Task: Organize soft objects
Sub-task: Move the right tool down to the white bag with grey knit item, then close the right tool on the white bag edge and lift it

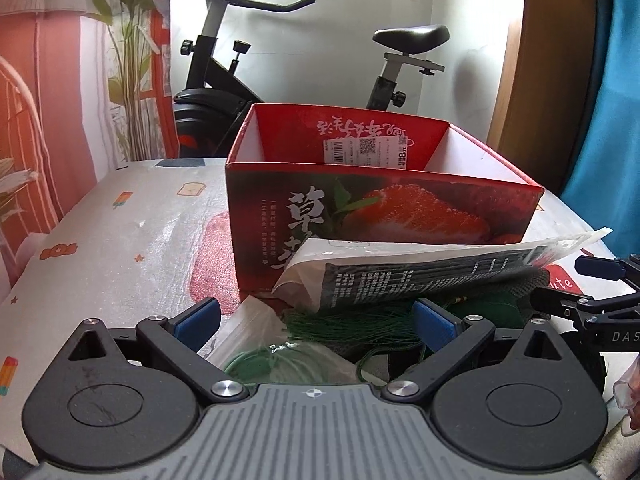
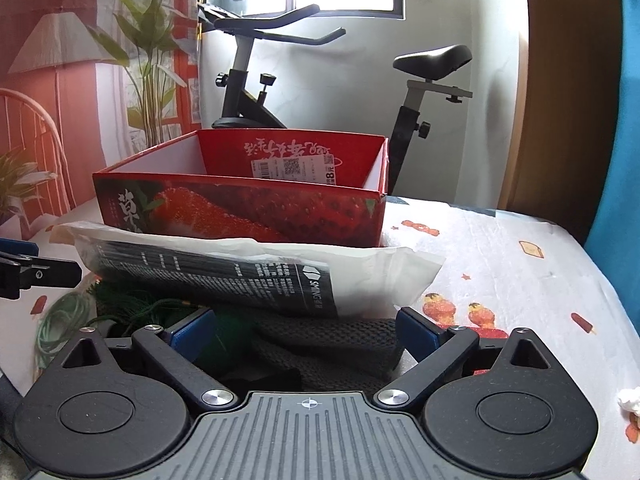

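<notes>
A red strawberry box [image 1: 380,208] stands open on the table; it also shows in the right wrist view [image 2: 248,208]. A white and black plastic pouch [image 1: 432,272] leans against its front, also in the right wrist view [image 2: 248,276]. Under the pouch lie green cord [image 1: 352,326], a clear bag with a light green cord coil [image 1: 256,356] and grey mesh fabric [image 2: 328,340]. My left gripper [image 1: 316,320] is open over the green cord and bag. My right gripper [image 2: 306,330] is open over the grey mesh fabric, just short of the pouch.
The table wears a white cloth [image 2: 520,272] with fruit and ice-lolly prints. An exercise bike [image 1: 240,80] stands behind the table by the window. A printed curtain [image 1: 60,100] hangs at the left. A blue surface [image 2: 624,140] is at the right edge.
</notes>
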A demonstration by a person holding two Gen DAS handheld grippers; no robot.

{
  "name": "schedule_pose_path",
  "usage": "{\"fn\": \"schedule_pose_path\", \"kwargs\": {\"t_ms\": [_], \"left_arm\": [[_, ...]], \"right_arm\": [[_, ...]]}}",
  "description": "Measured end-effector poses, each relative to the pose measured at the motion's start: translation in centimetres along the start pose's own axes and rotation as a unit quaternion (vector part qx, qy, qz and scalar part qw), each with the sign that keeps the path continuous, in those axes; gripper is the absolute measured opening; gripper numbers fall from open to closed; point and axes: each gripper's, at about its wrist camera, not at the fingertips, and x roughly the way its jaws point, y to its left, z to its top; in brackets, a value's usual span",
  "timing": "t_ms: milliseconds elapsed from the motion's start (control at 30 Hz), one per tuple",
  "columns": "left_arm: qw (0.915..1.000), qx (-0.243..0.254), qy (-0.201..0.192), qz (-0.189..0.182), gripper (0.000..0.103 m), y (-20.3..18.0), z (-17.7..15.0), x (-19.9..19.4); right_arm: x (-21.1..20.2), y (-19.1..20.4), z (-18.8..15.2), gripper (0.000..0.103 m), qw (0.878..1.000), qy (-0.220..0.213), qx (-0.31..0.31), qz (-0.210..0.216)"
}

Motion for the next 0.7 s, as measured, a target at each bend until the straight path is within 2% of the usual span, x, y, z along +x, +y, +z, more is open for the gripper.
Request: {"fn": "schedule_pose_path", "kwargs": {"t_ms": [233, 333, 433, 700], "left_arm": [[0.9996, 0.024, -0.009, -0.010, 0.102, -0.6, 0.4, 1.9], [0.9998, 0.008, -0.003, -0.018, 0.101, 0.0, 0.7, 3.1], [0.9997, -0.005, 0.003, -0.022, 0.100, 0.8, 1.1, 4.1], [0.9990, 0.010, -0.002, -0.043, 0.100, 0.5, 1.9, 5.2]], "right_arm": [[1.4, -1.1, 0.6, 0.094, 1.000, -0.002, -0.003, 0.004], [2.1, -2.0, 1.0, 0.091, 1.000, 0.004, 0.021, 0.019], [2.8, -2.4, 1.2, 0.089, 1.000, 0.006, 0.017, 0.023], [3.7, -3.3, 2.2, 0.089, 0.999, -0.004, 0.014, 0.043]]}}
